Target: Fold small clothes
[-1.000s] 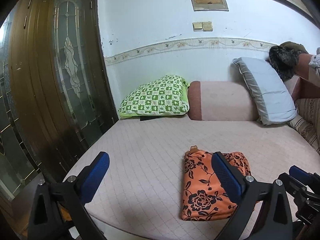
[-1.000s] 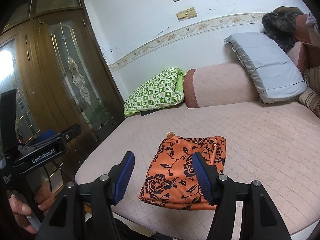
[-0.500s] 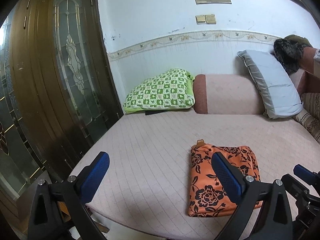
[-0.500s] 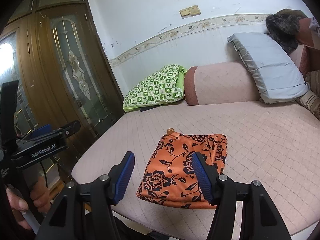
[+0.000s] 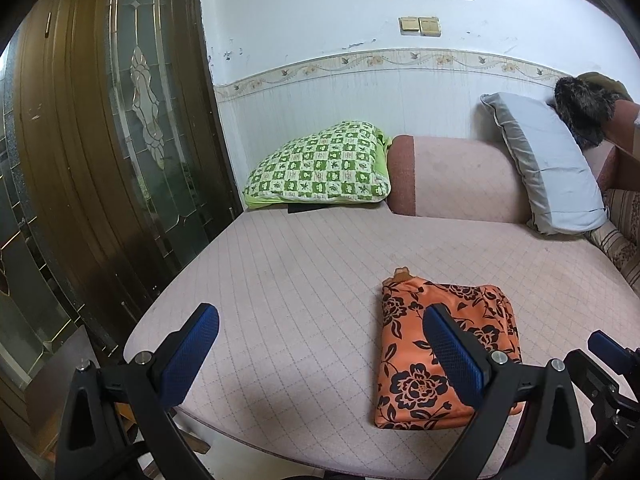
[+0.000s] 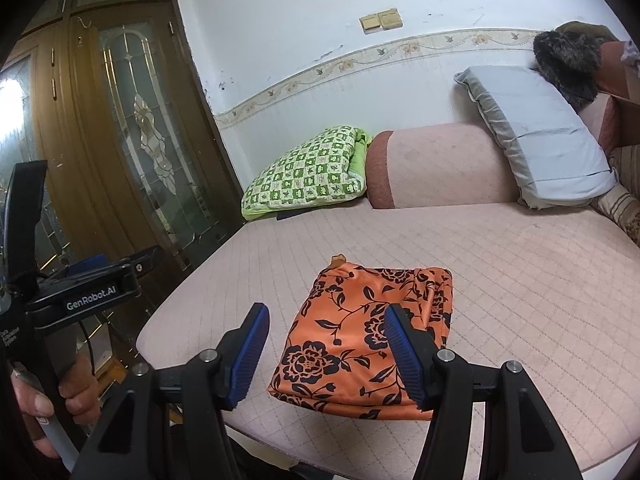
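A folded orange cloth with black flowers (image 5: pixel 404 360) (image 6: pixel 360 320) lies flat on the pink quilted bed (image 5: pixel 300 272) (image 6: pixel 520 280), near its front edge. My left gripper (image 5: pixel 320 314) hovers open just left of the cloth, with its right finger in front of the cloth's middle. My right gripper (image 6: pixel 327 312) is open above the cloth's near end, with nothing between its blue pads (image 6: pixel 404 352). Neither gripper touches the cloth. The left gripper (image 6: pixel 96 288) also shows in the right wrist view, held by a hand (image 6: pixel 76 392).
A green checked pillow (image 5: pixel 320 168), a pink bolster (image 5: pixel 460 176) and a grey pillow (image 5: pixel 544 160) line the wall at the back. A wooden door with glass panels (image 5: pixel 120 140) stands to the left. The bed's front edge (image 5: pixel 260 440) drops off close to the grippers.
The left gripper has shifted slightly, so the cloth sits a little higher and further right in its view. The right gripper and the cloth have stayed put.
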Demonstrator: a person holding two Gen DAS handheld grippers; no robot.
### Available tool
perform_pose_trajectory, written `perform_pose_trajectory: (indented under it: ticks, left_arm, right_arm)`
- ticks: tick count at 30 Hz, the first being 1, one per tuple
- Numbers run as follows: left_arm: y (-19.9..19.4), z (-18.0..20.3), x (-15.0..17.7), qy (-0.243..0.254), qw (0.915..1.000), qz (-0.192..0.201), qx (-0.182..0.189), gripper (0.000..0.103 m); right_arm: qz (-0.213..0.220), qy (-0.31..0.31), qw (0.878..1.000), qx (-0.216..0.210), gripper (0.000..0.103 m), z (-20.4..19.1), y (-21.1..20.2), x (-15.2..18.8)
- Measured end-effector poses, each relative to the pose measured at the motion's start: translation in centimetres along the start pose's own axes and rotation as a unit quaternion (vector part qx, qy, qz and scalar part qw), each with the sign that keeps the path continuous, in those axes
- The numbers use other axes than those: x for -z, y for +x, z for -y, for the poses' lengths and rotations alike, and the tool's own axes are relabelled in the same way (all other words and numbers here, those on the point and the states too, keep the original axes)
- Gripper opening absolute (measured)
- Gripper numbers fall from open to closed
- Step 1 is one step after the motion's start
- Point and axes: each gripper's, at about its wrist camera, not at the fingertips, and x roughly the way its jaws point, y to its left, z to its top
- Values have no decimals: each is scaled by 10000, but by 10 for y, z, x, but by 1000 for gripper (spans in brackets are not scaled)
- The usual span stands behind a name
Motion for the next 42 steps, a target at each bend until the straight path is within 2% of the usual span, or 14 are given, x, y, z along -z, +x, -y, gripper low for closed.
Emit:
perform_pose_trajectory:
  ticks: [29,42]
  left_arm:
    - [4,-20,8,-229,9997,-56,50,101]
    - [-1,-32,6,-324,9994,-21,125,102]
  right_arm:
    - [-172,-171,9997,-28,63,-13,11,6]
    - [-8,37,10000,51,63,-16,3,-3]
